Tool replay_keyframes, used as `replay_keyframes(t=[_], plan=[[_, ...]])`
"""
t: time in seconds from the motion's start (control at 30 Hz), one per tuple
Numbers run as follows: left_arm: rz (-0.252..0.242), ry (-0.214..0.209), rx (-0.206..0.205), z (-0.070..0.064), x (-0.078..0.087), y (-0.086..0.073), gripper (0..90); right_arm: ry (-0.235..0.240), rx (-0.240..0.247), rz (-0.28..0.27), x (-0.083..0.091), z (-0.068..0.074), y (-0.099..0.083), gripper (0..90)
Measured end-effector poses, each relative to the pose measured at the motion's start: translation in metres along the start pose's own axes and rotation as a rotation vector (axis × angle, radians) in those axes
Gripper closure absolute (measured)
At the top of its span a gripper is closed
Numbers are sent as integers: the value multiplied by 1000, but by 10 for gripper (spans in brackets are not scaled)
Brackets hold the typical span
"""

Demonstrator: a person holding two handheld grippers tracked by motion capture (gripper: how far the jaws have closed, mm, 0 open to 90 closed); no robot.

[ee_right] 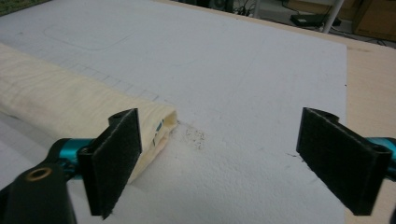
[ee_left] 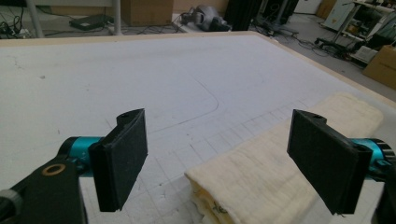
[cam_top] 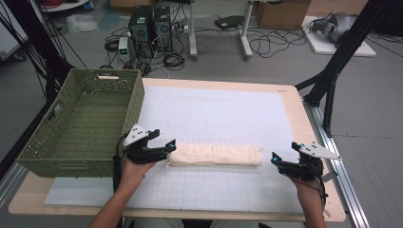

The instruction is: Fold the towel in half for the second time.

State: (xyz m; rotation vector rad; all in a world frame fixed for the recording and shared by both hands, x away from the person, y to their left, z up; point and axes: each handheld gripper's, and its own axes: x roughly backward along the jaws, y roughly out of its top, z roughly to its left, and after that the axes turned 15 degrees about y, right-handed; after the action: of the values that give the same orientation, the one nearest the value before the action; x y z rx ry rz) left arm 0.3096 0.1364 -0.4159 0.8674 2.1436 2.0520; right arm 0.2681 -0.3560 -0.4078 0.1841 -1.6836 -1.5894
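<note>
Up high, a folded towel lies across the white mat, with the left gripper at its nine o'clock end, the right gripper just off its three o'clock end, and a green basket at ten o'clock. Along the left gripper, wide jaws straddle the towel's corner without touching. Along the right gripper, jaws gape wide, the towel at nine o'clock.

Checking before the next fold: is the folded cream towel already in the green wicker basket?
No, the folded cream towel lies on the white mat, beside the green wicker basket.
</note>
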Motion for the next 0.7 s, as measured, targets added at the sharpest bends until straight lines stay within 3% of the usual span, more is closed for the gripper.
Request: replay_keyframes(t=[0.3, 0.7], plan=[[-1, -4, -12, 1, 0, 0, 193, 16, 5, 35, -8, -1, -1, 116], [9, -4, -25, 0, -1, -1, 194, 24, -3, 39, -12, -3, -2, 116]])
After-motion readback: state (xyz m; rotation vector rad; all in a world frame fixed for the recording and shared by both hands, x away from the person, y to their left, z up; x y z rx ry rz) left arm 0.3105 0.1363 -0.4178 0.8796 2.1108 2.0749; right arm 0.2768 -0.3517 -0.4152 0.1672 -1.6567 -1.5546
